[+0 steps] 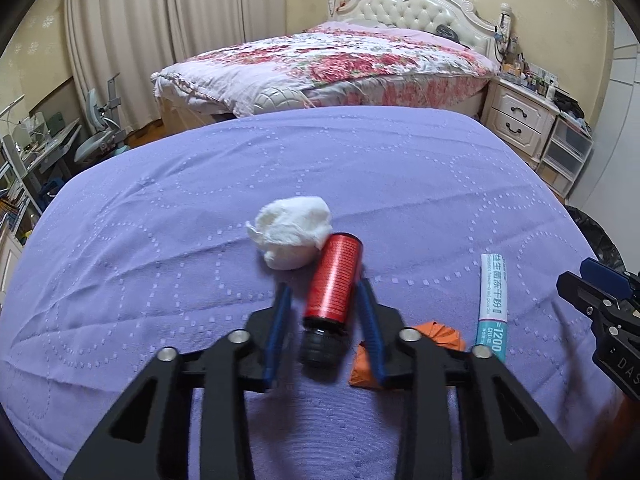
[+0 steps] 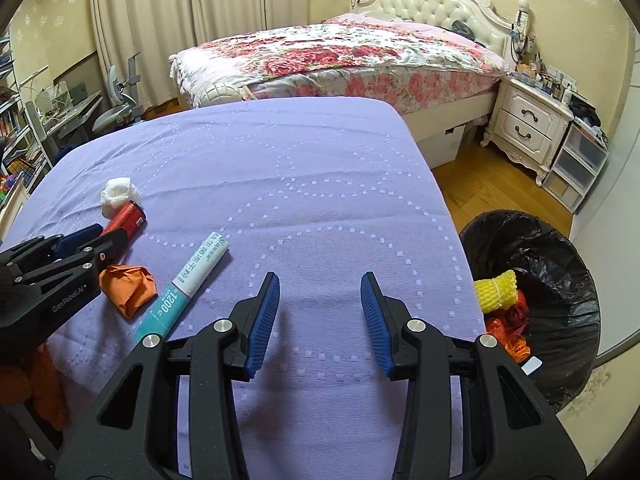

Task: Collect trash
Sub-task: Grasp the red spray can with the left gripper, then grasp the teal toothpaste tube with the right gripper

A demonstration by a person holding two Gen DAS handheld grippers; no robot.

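Note:
On the purple cloth (image 1: 160, 220) lie a red bottle (image 1: 334, 280) with a black cap, a white crumpled tissue (image 1: 292, 232), an orange paper scrap (image 1: 444, 336) and a white-teal sachet (image 1: 494, 304). My left gripper (image 1: 324, 292) is open, its blue pads on either side of the red bottle, not closed on it. My right gripper (image 2: 320, 284) is open and empty above the cloth, right of the sachet (image 2: 188, 280). The right wrist view also shows the bottle (image 2: 128, 218), tissue (image 2: 118, 192) and orange scrap (image 2: 128, 284).
A bin with a black liner (image 2: 560, 280) stands on the wooden floor to the right of the cloth and holds yellow and orange trash. A floral bed (image 2: 340, 60), a white nightstand (image 2: 528, 124) and a desk at far left stand beyond.

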